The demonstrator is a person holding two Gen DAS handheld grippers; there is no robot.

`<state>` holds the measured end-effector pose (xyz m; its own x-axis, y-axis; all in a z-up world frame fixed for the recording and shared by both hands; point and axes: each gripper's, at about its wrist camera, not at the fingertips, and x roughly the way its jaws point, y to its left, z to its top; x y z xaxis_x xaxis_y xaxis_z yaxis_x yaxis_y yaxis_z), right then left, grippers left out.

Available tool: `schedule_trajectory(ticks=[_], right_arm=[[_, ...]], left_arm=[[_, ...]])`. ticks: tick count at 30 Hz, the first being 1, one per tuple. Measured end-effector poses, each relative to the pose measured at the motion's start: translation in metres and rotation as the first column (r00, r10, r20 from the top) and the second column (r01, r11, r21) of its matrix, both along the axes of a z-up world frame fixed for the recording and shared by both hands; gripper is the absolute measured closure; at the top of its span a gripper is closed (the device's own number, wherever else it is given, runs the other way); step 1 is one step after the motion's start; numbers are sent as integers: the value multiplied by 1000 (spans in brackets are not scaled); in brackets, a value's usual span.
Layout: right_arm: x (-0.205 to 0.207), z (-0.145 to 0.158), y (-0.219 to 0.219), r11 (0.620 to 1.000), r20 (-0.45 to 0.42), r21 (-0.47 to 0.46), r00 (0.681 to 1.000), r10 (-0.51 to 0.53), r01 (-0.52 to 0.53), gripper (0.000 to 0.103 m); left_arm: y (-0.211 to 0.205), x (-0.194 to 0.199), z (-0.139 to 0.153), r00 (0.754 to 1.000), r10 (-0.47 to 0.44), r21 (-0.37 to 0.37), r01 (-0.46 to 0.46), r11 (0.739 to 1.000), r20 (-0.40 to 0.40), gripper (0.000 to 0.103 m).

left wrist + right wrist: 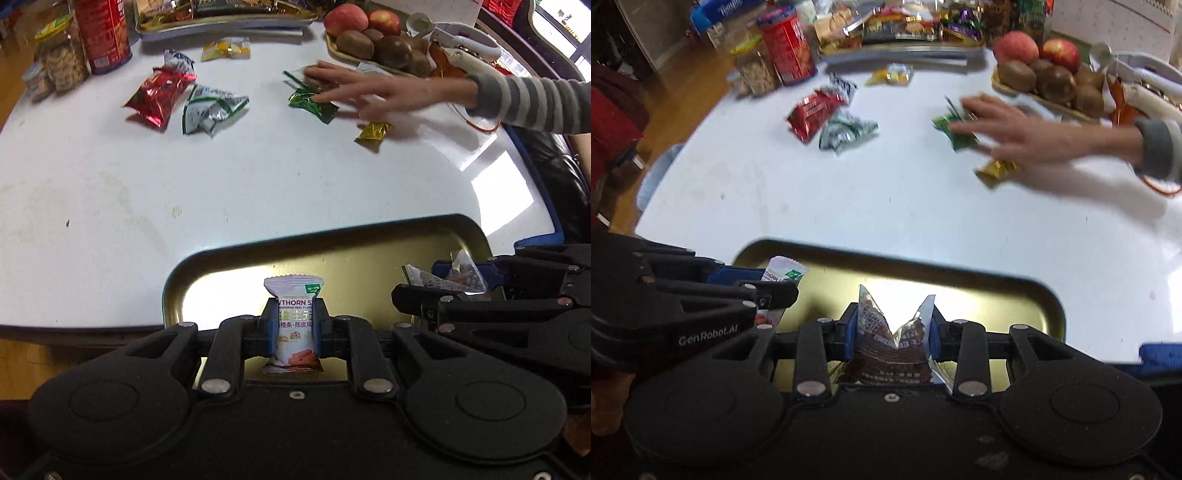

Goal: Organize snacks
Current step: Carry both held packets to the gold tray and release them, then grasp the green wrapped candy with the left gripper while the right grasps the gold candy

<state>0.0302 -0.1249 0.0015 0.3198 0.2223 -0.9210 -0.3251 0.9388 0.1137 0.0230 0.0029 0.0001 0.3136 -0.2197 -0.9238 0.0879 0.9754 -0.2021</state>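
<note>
While both packets are held above the tray, progress is judged as early, as itemised below.
Left tongs: closed on a white hawthorn-stick packet with orange print, which is carried upright over the near tray.
Right tongs: clamped partway on a crinkled clear-and-brown foil packet, held over the same tray.
Receiving tray: a shallow gold-coloured metal tray with rounded corners is seen at the near edge of the white worktop; no snack is seen lying loose in it, though part of its floor is hidden by the tongs.
Outstanding items: a red foil packet, a white-and-green foil packet, a small yellow packet, a dark green foil packet and a gold foil packet lie scattered on the far half of the worktop.
Other activity: a bare hand from a grey striped sleeve is seen on the green packet.
Assessment: two packets are judged near deposit; at least five are left to be collected.
</note>
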Motion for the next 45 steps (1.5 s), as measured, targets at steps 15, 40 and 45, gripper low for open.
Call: schedule_trajectory(ticks=[15,40,45], right_arm=[[-6,-8,-12,991,-71,-5,988,-136,136,41],[149,-7,-63,905,-3,10,905,-425,425,41],[169,-22,-60,880,-12,-74,882,-471,469,41]], left_arm=[[-6,-9,-14,998,32,100,-26,995,-56,66],[27,126,-11,986,153,59,-149,987,-71,65],[13,142,-19,985,160,66,-156,986,-66,66]])
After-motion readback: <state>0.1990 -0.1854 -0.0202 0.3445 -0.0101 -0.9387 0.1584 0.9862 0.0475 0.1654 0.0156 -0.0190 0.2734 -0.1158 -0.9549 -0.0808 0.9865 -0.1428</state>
